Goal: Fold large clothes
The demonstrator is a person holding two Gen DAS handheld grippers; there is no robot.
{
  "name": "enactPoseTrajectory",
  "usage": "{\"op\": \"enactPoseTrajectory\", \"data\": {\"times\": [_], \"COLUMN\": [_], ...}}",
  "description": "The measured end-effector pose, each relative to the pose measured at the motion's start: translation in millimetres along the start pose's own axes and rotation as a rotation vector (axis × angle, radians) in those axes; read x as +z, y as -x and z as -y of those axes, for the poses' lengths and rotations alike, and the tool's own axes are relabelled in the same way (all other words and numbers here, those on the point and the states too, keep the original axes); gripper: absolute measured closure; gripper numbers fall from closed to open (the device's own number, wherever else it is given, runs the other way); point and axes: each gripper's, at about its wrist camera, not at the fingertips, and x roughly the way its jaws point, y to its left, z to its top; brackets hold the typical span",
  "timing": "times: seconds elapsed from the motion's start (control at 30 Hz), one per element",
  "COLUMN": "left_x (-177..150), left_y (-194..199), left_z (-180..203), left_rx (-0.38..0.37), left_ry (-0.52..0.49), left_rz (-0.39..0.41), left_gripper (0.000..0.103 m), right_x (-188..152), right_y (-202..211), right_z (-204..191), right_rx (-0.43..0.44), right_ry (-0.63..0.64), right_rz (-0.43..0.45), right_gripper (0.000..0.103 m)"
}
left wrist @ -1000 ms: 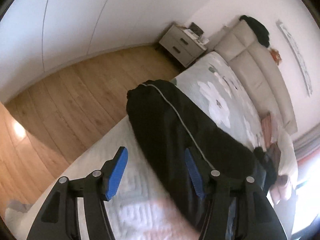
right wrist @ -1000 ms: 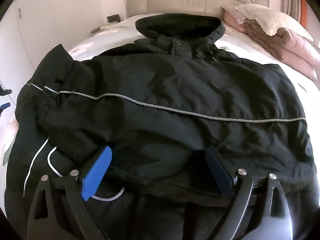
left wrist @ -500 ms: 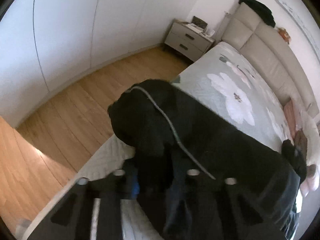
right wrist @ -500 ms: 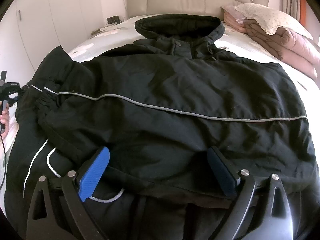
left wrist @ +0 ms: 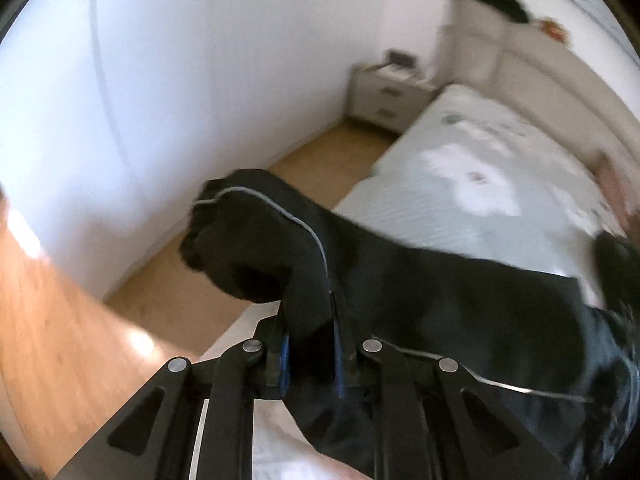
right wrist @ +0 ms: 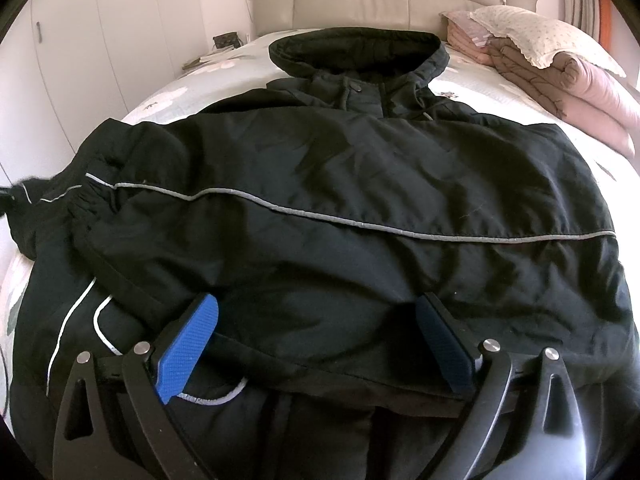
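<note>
A large black hooded jacket point(right wrist: 360, 208) with thin grey reflective stripes lies spread on the bed, hood toward the headboard. Its sleeve point(left wrist: 260, 240) is lifted off the bed in the left wrist view. My left gripper point(left wrist: 310, 344) is shut on the sleeve fabric near the cuff, the blue pads almost hidden by cloth. My right gripper point(right wrist: 316, 336) is open, its blue pads point(right wrist: 188, 344) resting low on the jacket's lower front, holding nothing.
The bed point(left wrist: 480, 184) has a floral white cover and a padded headboard point(right wrist: 360, 4). Folded pink and brown quilts with a pillow point(right wrist: 560, 64) lie at the right. A nightstand point(left wrist: 384, 96), white wardrobe doors point(right wrist: 100, 40) and wooden floor point(left wrist: 60, 340) are on the left.
My left gripper went from open beside the sleeve to shut on it, and has raised the sleeve end off the bed. My right gripper has stayed open in place.
</note>
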Motion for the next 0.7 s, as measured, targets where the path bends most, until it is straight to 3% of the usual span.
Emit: {"op": "enactPoseTrajectory", "data": {"times": [0.17, 0.33, 0.47, 0.6, 0.7], "left_x": [5.8, -9.8, -43.9, -98.7, -144.8], "left_y": [64.6, 123.1, 163.5, 193.6, 206.8], "left_z": [69.3, 158.3, 233.0, 309.6, 359.3], "left_rx": [-0.157, -0.350, -0.508, -0.678, -0.747], "left_ry": [-0.189, -0.374, -0.508, -0.640, -0.737], "left_rz": [0.095, 0.105, 0.096, 0.048, 0.003], "left_gripper": [0.087, 0.087, 0.086, 0.086, 0.083], "right_x": [-0.6, -6.4, -23.5, -38.1, -44.3], "right_y": [0.7, 22.5, 72.2, 119.0, 141.7], "right_z": [-0.9, -2.4, 16.8, 49.0, 76.8], "right_rx": [-0.012, -0.063, -0.042, -0.083, -0.109], "right_ry": [0.001, -0.013, -0.060, -0.093, -0.140], "right_rz": [-0.004, -0.012, 0.032, 0.075, 0.093], "right_gripper": [0.003, 0.004, 0.005, 0.004, 0.004]}}
